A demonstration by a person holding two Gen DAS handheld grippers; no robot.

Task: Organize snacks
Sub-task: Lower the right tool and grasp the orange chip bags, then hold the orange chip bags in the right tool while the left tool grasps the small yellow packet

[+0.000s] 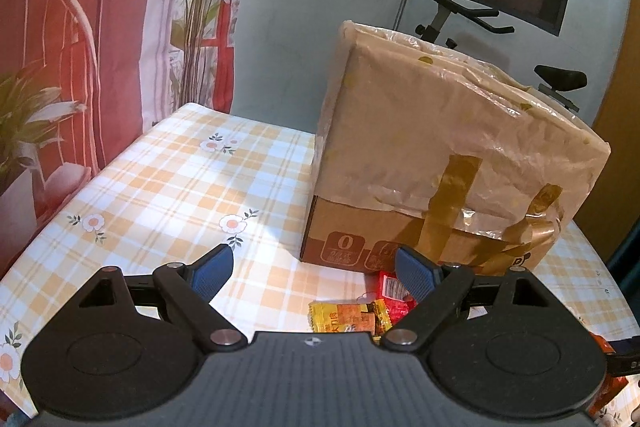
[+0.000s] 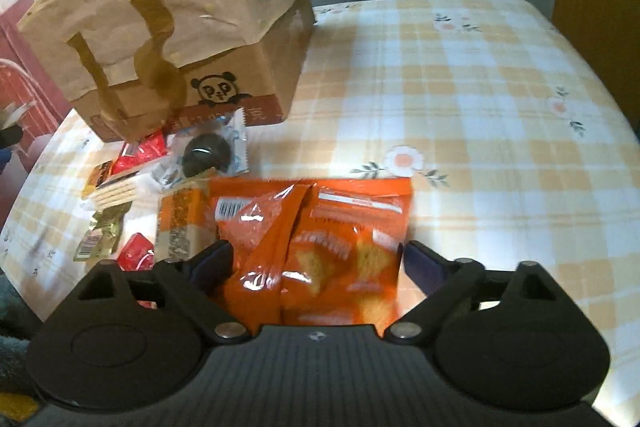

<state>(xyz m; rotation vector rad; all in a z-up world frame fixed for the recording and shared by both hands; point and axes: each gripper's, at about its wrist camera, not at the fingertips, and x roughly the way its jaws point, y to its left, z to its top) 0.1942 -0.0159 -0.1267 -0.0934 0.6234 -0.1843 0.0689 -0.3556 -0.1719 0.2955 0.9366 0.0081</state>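
Note:
A heap of snacks lies on the checked tablecloth [image 2: 480, 107] in front of a cardboard box [image 2: 192, 7] wrapped in plastic and tape. My right gripper [image 2: 318, 251] hangs open just over two orange chip packets [image 2: 340, 235]; they lie between its jaws, and the pads do not press them. Beyond are a dark cookie in a clear wrapper [image 2: 210, 151], red wrappers [image 2: 144, 151], a gold packet [image 2: 102, 231] and a small orange carton [image 2: 180, 223]. My left gripper [image 1: 312, 259] is open above the table, empty, with a yellow packet [image 1: 344, 317] and a red packet [image 1: 394, 291] below it beside the box [image 1: 440, 131].
An exercise bike [image 1: 460, 7] stands behind the table by the grey wall. A red and white curtain with plants [image 1: 80, 27] borders the table's left side. Bare tablecloth [image 1: 168, 179] stretches left of the box, and more lies to the right of the packets.

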